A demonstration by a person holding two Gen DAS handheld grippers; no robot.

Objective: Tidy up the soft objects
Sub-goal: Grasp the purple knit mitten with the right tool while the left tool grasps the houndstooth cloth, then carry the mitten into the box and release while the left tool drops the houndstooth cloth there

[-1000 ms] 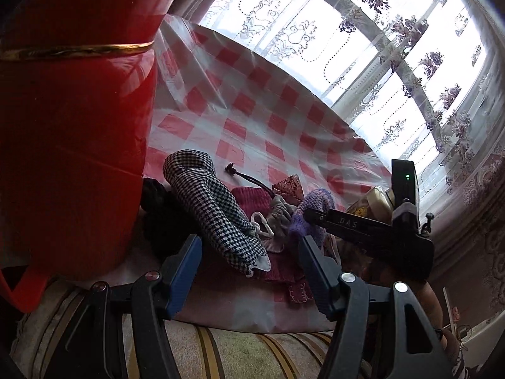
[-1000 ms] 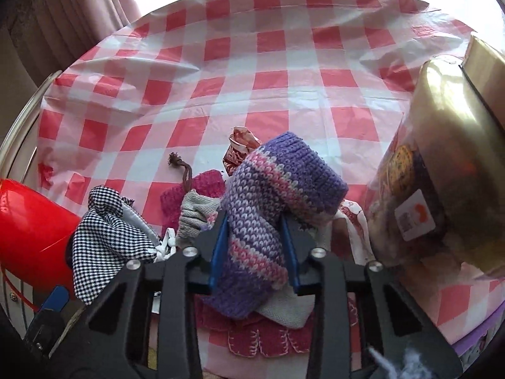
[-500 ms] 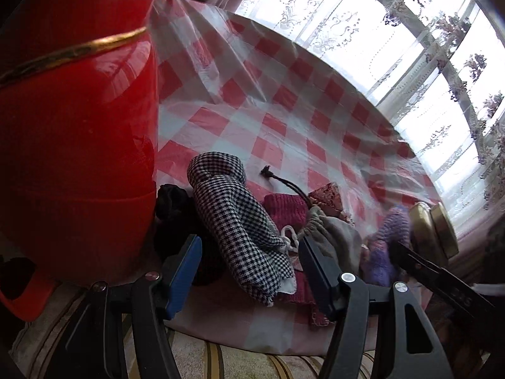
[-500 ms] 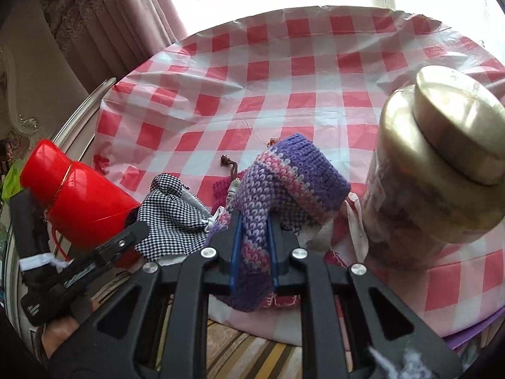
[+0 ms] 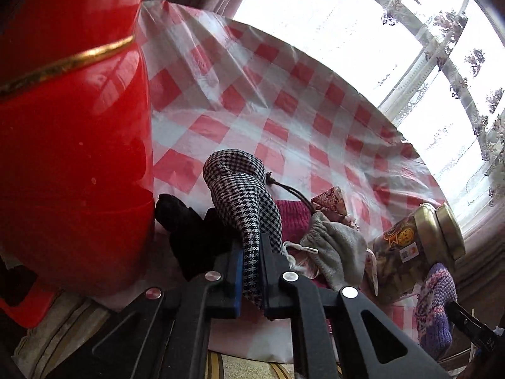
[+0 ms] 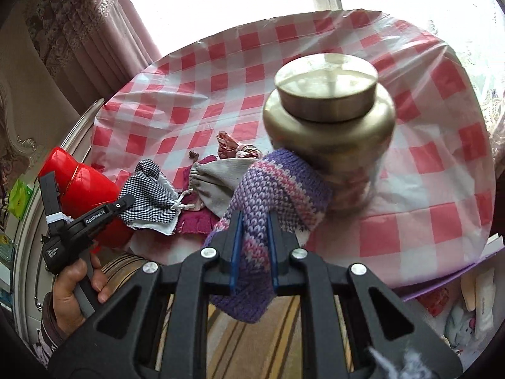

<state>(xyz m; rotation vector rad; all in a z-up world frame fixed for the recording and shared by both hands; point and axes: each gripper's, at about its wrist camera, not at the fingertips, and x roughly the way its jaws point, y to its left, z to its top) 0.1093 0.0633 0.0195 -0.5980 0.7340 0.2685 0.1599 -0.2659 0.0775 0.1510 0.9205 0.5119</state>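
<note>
My left gripper is shut on a black-and-white houndstooth pouch, which still lies partly on the checked tablecloth; the pouch also shows in the right wrist view. My right gripper is shut on a purple-and-pink knitted piece and holds it lifted in front of the table edge; it shows too in the left wrist view. A grey drawstring pouch, a magenta cloth, a black cloth and a small patterned pouch lie in a pile.
A tall red thermos stands close on the left of the pile. A glass jar with a gold lid stands on the right, just behind the knitted piece. A striped carpet lies below the table edge.
My left gripper has closed on the houndstooth pouch. My right gripper has pulled back and up from the pile with the knitted piece, now clear of the table edge.
</note>
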